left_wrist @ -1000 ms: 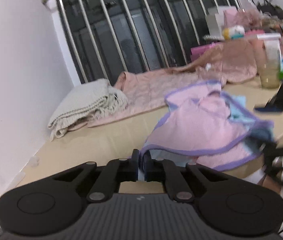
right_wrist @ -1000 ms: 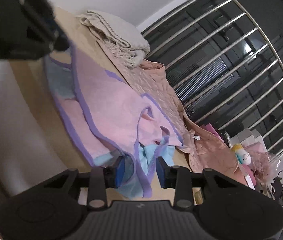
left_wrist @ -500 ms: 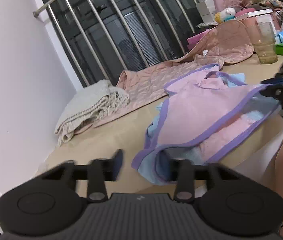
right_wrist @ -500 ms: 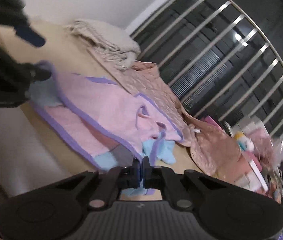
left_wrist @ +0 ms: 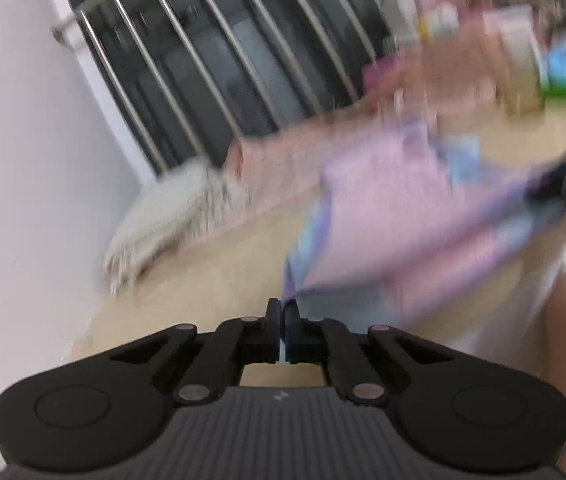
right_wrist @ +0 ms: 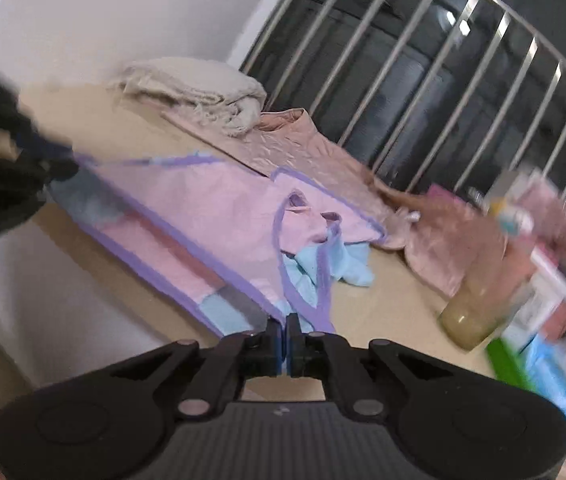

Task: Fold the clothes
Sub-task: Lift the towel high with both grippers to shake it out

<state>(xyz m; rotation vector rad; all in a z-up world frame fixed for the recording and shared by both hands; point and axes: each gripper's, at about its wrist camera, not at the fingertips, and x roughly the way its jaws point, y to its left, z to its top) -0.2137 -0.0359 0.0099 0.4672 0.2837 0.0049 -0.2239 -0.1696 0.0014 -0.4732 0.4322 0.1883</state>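
Beige tabletop (right_wrist: pixel 155 128) under a barred window (right_wrist: pixel 443 80), cluttered at the far right with a cup (right_wrist: pixel 479 304) and boxes. Pink garment (right_wrist: pixel 219 216) with purple trim lying across the near half, long axis running left to right between the two tools. Left gripper (left_wrist: pixel 282 312) pinched on the near left corner of the hem; right gripper (right_wrist: pixel 283 328) pinched on the near right corner, over a blue lining. Hem stretched between both, probably lifted a little off the surface, though blur in the left view hides the sag. Cream knit (right_wrist: pixel 199 96) and quilted pink piece (right_wrist: pixel 295 140) folded farther back, well clear. Next fold likely away, toward the far edge.
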